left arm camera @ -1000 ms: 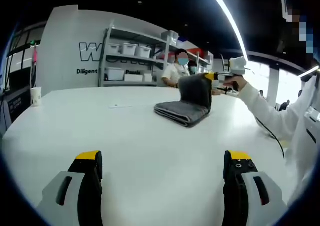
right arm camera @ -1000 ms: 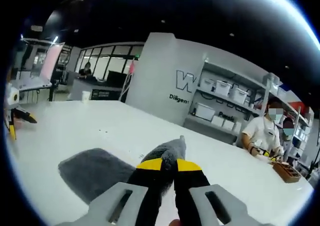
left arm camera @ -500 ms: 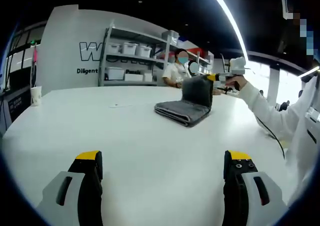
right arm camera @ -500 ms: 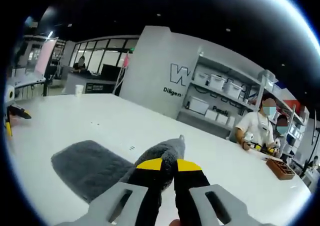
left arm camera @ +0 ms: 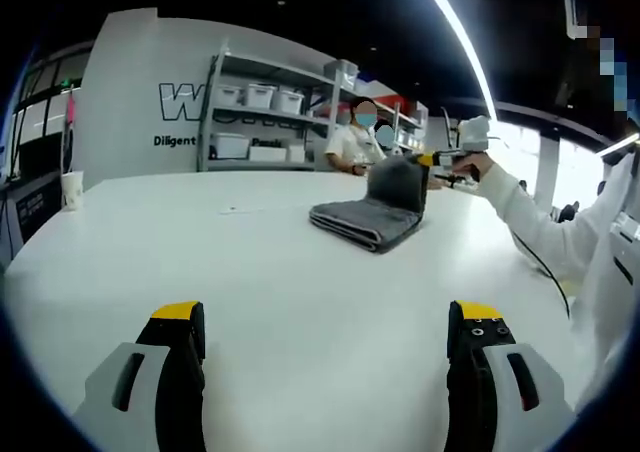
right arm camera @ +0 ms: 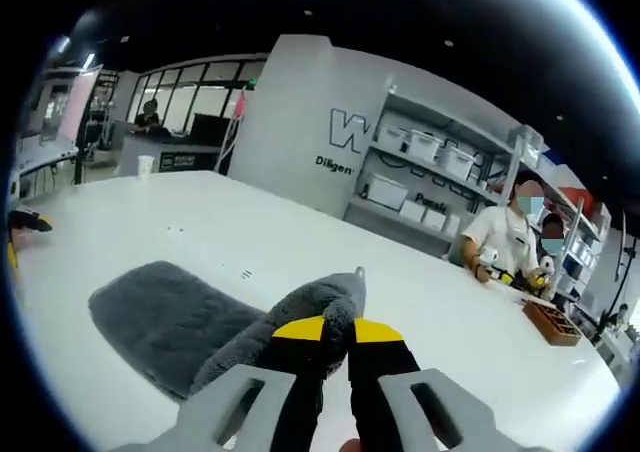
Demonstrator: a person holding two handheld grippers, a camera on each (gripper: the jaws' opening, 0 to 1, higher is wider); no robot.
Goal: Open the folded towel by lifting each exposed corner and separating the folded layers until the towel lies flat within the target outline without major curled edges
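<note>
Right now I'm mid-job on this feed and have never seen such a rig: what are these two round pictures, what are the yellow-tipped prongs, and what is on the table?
No robot arm here: a person holds a two-jaw gripper in each hand, and a fisheye camera rides on each, looking along its jaws. In the left gripper view, the left gripper hangs over the white round table, jaws wide apart and empty. Farther off lies the folded grey plush towel, one corner lifted by the right gripper in the person's white-sleeved hand. In the right gripper view you look along that right gripper: its yellow-tipped jaws are shut on the raised towel corner, with the rest lying on the table. Behind stand grey storage shelves, and two seated people at the table's far edge.
</note>
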